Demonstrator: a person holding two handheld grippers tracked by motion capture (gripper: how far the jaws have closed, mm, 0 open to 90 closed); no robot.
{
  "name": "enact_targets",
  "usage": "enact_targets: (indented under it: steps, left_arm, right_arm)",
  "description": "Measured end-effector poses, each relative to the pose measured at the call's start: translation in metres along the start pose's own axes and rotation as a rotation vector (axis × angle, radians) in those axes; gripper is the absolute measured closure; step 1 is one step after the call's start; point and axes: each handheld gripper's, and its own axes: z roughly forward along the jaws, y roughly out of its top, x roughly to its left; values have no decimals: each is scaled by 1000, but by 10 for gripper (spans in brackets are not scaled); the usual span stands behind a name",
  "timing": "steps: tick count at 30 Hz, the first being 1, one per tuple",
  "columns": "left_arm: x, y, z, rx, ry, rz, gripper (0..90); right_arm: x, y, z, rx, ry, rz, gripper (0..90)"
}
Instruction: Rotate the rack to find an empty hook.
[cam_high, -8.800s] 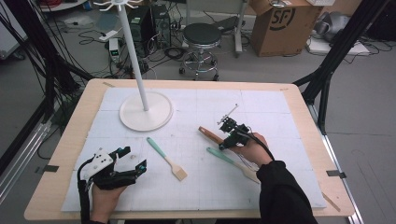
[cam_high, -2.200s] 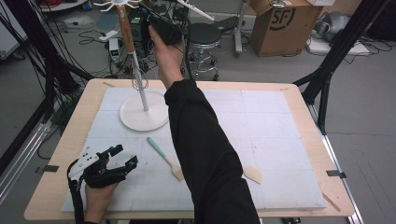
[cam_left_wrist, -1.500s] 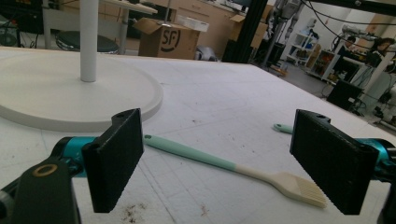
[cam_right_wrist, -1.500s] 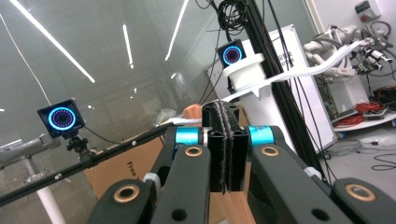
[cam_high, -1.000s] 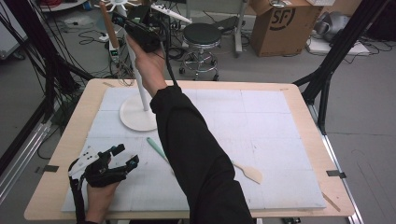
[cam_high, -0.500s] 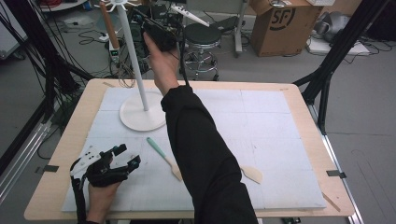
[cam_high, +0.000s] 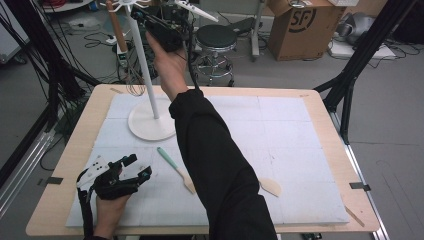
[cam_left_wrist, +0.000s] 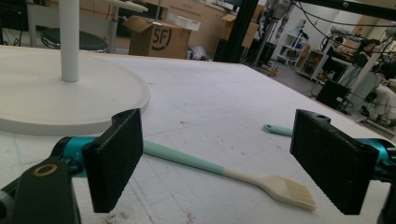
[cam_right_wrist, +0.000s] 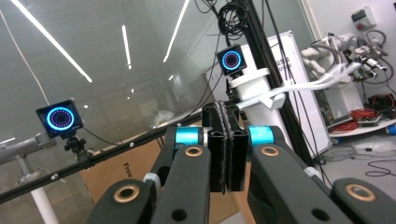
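The utensil rack stands at the far left of the table, its round white base on the white mat. The right gripper is raised to the rack's top, among the hook arms. Its jaws are pressed flat together and I can see nothing between them. A pale utensil shows up there just beside it; whether it hangs from a hook I cannot tell.

The work looks like hanging utensils on the rack, with the step at the hooks about done, since the raised gripper holds nothing. Two pieces lie on the mat — a teal-handled brush near the base and a wooden spatula well to its right, partly hidden by the sleeve.

The left gripper rests on the table with its jaws wide apart and empty, the brush lying just ahead of them.

The next move probably calls for bringing the right gripper down, opening its jaws, and closing them on the brush handle — gripped so the hanging end stays free for a hook.
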Motion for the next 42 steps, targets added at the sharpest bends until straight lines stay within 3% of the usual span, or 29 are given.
enact_targets:
  steps: [10,15,24,28,34,42]
  left_arm:
    - [-2,0,2,0,-8,-2,180]
    - [0,0,-1,-6,-5,-9,179]
    - [0,0,-1,-4,-3,-3,180]
    - [-2,0,-1,-4,-1,2,182]
    - [-4,0,0,-5,1,16,189]
    - [-4,0,-1,-4,5,19,200]
  right_arm:
    - [5,-10,13,34,11,4,900]
    - [6,-15,17,79,16,-5,900]
    - [7,-24,-2,120,28,-20,898]
    - [4,-32,-20,143,4,-22,809]
    - [-1,-35,-45,175,-27,-4,569]
    - [-2,-34,-68,211,-61,-42,480]
